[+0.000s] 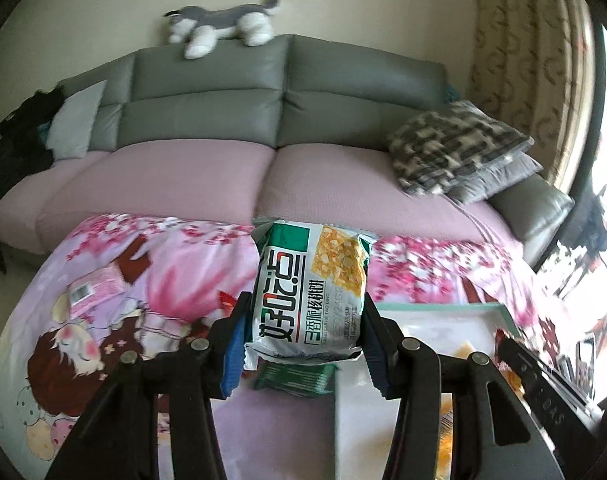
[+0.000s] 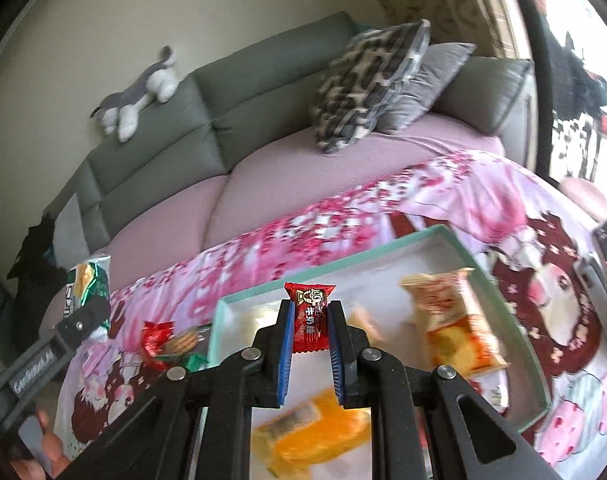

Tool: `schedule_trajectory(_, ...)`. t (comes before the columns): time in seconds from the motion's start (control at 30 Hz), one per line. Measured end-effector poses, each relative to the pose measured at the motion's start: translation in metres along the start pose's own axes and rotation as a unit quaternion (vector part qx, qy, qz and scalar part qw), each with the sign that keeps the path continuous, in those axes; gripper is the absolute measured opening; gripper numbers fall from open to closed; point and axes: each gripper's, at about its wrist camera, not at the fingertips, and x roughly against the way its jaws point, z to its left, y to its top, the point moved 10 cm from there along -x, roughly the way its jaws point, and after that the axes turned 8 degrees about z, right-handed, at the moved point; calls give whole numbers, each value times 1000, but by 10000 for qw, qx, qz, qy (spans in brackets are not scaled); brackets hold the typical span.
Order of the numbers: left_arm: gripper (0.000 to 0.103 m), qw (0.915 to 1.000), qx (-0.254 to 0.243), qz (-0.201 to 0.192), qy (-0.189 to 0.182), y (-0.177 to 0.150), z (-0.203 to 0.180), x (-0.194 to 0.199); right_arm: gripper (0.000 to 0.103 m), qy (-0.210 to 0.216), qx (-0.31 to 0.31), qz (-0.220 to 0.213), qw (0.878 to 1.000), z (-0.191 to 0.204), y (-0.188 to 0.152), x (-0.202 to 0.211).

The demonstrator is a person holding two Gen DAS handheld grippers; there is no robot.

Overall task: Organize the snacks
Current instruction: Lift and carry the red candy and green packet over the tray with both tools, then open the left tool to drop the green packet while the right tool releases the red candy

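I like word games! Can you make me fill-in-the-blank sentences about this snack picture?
1. The left gripper holds a green and ____ snack packet.
2. The right gripper pinches a small ____ candy.
3. The toy dog lies on top of the ____.
Missing words: white; red; sofa

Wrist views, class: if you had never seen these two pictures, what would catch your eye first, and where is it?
First, the green and white snack packet, clamped upright in the left gripper above the pink cartoon-print cloth. Next, the small red candy pinched in the right gripper over the teal-rimmed white tray, where orange-wrapped snacks already lie. Behind, a grey and white plush dog sprawls on top of the grey sofa.
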Motion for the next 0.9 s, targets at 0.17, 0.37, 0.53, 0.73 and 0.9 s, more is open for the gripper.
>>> schedule_trajectory(0.17, 52, 9987, -418, 124, -252, -10, -45, -4, 18, -214, -284, -16, 9994, -31, 1, 3)
schedule_trajectory(0.37, 52, 9940, -884, 368, -519, -29, -93, -16, 18, -360, -501, -77, 9981, -57, 2, 10)
schedule_trajectory(0.53, 52, 9897, -1166, 538, -625, -44, -118, -25, 18, -398, -568, -42, 9976, -65, -1, 10)
schedule_trajectory(0.73, 52, 9887, -1202, 698, -556, -53, -119, -39, 18, -387, -575, 39, 9976, -65, -2, 4)
schedule_trajectory(0.9, 52, 9894, -1110, 799, -491, -55, -112, -50, 18, -360, -551, 157, 9977, -61, -7, -5)
